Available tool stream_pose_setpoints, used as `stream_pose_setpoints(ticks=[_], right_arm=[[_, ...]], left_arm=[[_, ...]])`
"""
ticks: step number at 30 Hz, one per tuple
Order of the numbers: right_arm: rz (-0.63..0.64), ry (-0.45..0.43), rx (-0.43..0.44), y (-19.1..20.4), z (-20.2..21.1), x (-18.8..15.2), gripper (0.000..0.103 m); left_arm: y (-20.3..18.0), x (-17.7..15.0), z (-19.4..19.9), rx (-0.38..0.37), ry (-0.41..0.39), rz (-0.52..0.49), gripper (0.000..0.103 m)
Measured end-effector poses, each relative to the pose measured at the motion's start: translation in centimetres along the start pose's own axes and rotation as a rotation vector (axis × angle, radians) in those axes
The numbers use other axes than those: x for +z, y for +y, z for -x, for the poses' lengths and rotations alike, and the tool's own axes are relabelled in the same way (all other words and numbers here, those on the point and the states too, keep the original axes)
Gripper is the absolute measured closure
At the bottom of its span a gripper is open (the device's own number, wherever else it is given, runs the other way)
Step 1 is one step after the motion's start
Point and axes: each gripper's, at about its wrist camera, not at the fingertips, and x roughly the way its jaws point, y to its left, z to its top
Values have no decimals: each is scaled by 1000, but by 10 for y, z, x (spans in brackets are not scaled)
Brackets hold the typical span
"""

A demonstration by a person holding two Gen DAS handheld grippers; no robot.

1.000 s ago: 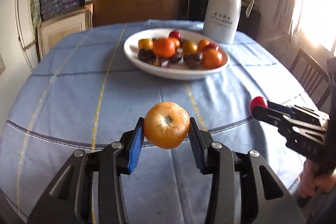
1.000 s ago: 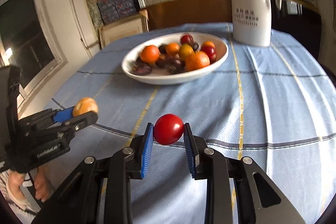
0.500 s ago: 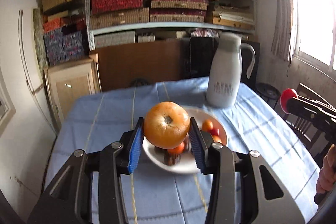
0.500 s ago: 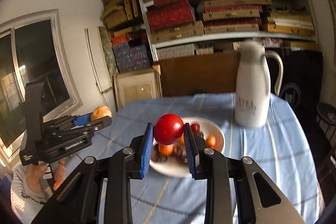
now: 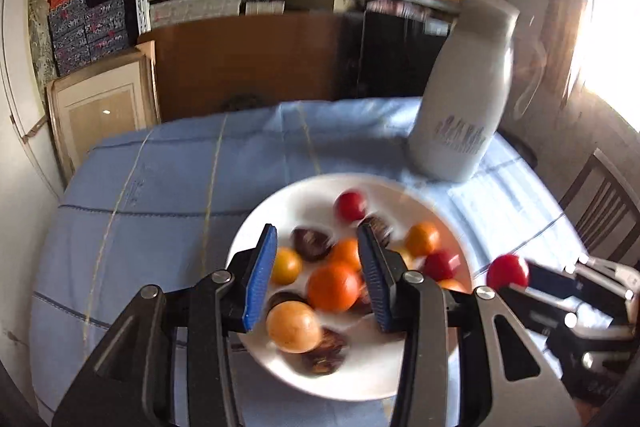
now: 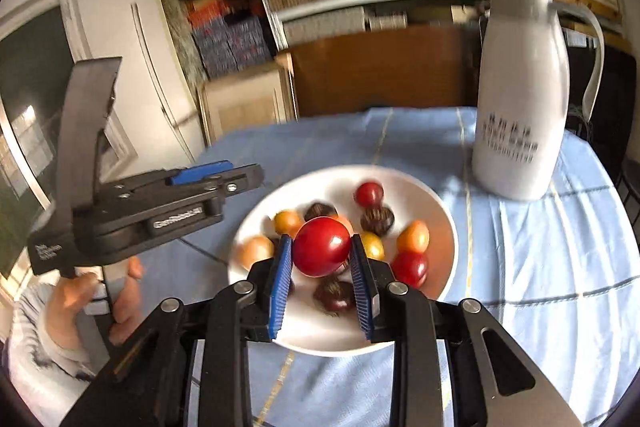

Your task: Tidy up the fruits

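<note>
A white plate point(image 5: 304, 195) of several small tomatoes, red, orange and dark, stands on the blue tablecloth point(image 5: 160, 187). My left gripper point(image 5: 316, 227) hangs over the plate's near side, open, with nothing between its blue pads. The orange tomato point(image 5: 294, 327) lies blurred in the plate just below its left finger. It shows again as the blurred orange tomato point(image 6: 256, 251) at the plate's left side in the right wrist view. My right gripper point(image 6: 320, 243) is shut on a red tomato point(image 6: 322, 247) above the plate point(image 6: 400, 175). The left gripper point(image 6: 224, 177) shows side-on there, with no fruit in it.
A tall white jug point(image 6: 520, 107) stands on the cloth behind the plate, to its right. A dark wooden chair point(image 5: 600, 211) is beside the table at the right. Shelves of stacked boxes fill the back wall. A person's hand point(image 6: 80, 299) holds the left gripper's handle.
Both grippers moved forward over the plate. The orange tomato has left the left gripper's pads and now lies in the plate. The right gripper still clamps the red tomato.
</note>
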Motion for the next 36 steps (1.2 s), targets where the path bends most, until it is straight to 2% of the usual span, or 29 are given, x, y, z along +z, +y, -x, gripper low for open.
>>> stream_pose_setpoints(ticks=[6,9,10,11,14,17,18,21,23,24,25,27,30,32,36], right_arm=[[6,118,-11,4,-48,-27,74],[15,143,-1,11,-57,-33,73],[18,148,6,13,-59,-34,58],[17,148,8,14,-60,-34,39],[27,119,2,19,-54,-33,39],[32,96,-3,19,-43,-30,39],[29,84,-6,18,-37,-30,39],[4,40,-17,13,-17,-29,39],[-17,0,-33,10,0,-33,37],[-24,-14,-43,9,7,-35,36],[-34,-41,-63,7,17,-40,33],[-50,-81,-105,5,31,-49,28],[-62,-122,-170,2,44,-69,20],[-73,-139,-216,-1,48,-87,15],[-77,-81,-267,-1,46,-125,6]], left_arm=[[10,-8,-12,-9,18,28,62],[6,-10,-20,-14,30,14,55],[5,-12,-21,-14,30,11,54],[3,-13,-22,-12,31,8,54],[3,-18,-27,-14,44,12,52],[5,-24,-21,4,42,13,42],[6,-26,-16,13,35,15,36],[6,-35,4,36,5,19,33],[6,-43,21,49,-19,33,24],[6,-50,33,64,-40,45,15],[5,-56,44,83,-61,55,11],[2,-72,64,113,-93,68,11],[-4,-102,86,115,-109,90,5],[-7,-124,94,114,-112,109,5],[-12,-177,100,101,-76,156,5]])
